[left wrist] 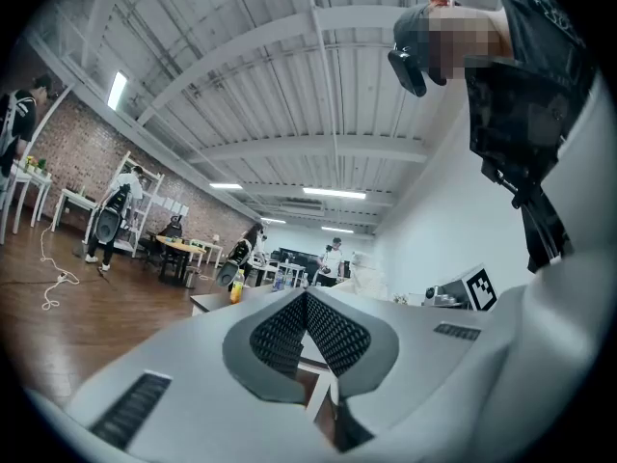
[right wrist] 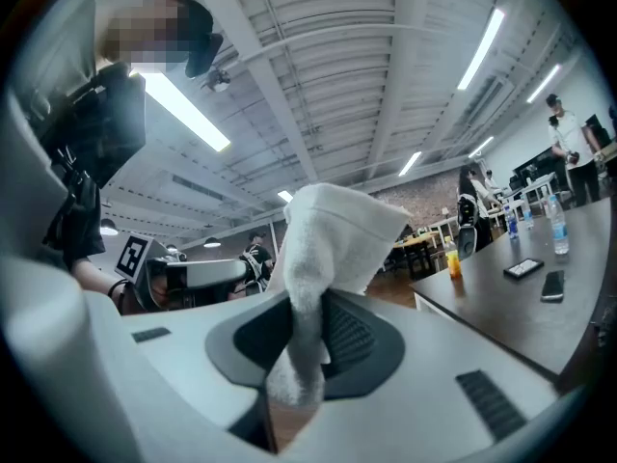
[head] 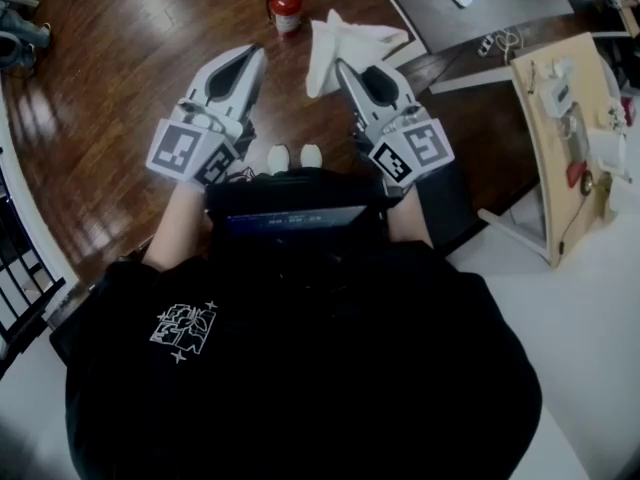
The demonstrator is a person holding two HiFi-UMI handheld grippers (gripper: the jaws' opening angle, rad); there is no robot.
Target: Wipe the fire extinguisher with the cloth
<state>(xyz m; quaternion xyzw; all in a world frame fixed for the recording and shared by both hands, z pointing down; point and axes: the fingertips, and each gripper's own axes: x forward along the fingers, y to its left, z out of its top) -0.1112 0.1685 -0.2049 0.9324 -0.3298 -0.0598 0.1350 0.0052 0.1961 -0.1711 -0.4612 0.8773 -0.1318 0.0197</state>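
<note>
A small red fire extinguisher (head: pixel 286 8) stands upright on the wooden floor, far ahead of both grippers. My right gripper (head: pixel 343 68) is shut on a white cloth (head: pixel 335 43), which sticks up from its jaws and spreads toward the extinguisher's right. In the right gripper view the cloth (right wrist: pixel 323 249) is pinched between the pads and rises in front of the camera. My left gripper (head: pixel 258 55) is held level beside it, shut with nothing between its jaws (left wrist: pixel 305 302). The extinguisher does not show in either gripper view.
A dark table (head: pixel 450 8) with phones stands at the upper right. A light wooden board (head: pixel 565 138) with hardware leans at the right. Black railings (head: pixel 20 268) run along the left. Other people and tables show far off in both gripper views.
</note>
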